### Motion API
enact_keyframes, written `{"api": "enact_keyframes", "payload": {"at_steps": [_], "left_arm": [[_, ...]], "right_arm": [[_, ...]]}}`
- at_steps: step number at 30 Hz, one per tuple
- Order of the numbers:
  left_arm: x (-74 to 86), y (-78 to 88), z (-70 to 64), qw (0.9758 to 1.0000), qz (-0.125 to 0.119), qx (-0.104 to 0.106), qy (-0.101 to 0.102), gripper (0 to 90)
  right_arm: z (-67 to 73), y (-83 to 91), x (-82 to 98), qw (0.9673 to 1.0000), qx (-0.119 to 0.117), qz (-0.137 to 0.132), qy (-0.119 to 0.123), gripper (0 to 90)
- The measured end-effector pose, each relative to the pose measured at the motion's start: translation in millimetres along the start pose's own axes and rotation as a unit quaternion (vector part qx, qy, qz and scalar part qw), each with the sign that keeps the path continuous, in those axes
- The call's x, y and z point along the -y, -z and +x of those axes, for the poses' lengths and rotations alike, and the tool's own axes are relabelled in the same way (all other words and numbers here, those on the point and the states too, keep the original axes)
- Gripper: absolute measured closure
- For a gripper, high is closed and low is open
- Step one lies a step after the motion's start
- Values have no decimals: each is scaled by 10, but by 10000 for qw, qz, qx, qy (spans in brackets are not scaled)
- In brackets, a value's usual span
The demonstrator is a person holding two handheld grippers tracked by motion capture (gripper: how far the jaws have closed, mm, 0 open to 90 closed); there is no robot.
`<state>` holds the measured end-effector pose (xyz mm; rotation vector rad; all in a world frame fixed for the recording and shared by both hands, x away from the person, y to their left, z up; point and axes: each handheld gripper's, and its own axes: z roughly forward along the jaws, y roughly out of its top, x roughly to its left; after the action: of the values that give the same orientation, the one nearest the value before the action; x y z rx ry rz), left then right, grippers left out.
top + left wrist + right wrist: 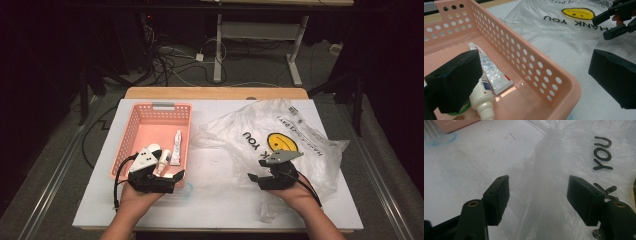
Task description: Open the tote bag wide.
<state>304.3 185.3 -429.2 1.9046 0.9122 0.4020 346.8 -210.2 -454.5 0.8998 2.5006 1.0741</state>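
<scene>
Your right gripper (259, 169) sits low over the near left part of the plastic bag (280, 137), and its jaws stand apart with a raised ridge of the bag between them. In the right gripper view the pads (499, 197) are clear of that ridge on both sides, so nothing is pinched.

The bag lies flat and crumpled on the right half of the white table (220, 200), well apart from the table's left edge and just beside the pink basket (132, 137). Its long axis runs on a slant, from the near left, where your right gripper is, to the far right corner of the table. The ridge between the jaws runs away from you, roughly along the line the gripper points. The yellow smiley face (281, 142) and the black lettering read upside down from your side, with the words running away toward the far edge.

Your left gripper (165, 172) rests at the near end of the basket with its jaws wide apart: one pad hangs inside the basket, the other outside it over the table, so the basket's right wall passes between them untouched. Inside the basket a tube (490, 71) lies along the floor with its long axis following the right wall, and a white bottle (484, 98) lies next to it, cap end toward your gripper.
</scene>
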Motion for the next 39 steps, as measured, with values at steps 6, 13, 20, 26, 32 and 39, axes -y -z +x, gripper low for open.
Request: {"api": "enact_keyframes", "payload": {"at_steps": [6, 13, 20, 26, 32, 39], "left_arm": [[-1, 4, -8, 10000, 5, 12, -12, 0], [-1, 7, -11, 10000, 6, 15, -6, 0], [-1, 7, -13, 10000, 10, 19, -11, 0], [-1, 7, -13, 10000, 13, 19, -10, 0], [-1, 4, -21, 10000, 14, 23, -6, 0], [-3, 4, -21, 10000, 5, 40, 10, 0]], "right_arm": [[0, -60, 36, 9997, 27, 232, 55, 474], [-1, -52, 37, 9999, 21, 137, 20, 613], [-2, -9, 18, 10000, 70, -2, 1, 624], [-8, 23, 0, 9999, 50, -118, -58, 627], [-26, -7, 15, 9999, 97, 54, -48, 659], [15, -125, 34, 9983, 267, 460, 237, 669]]}}
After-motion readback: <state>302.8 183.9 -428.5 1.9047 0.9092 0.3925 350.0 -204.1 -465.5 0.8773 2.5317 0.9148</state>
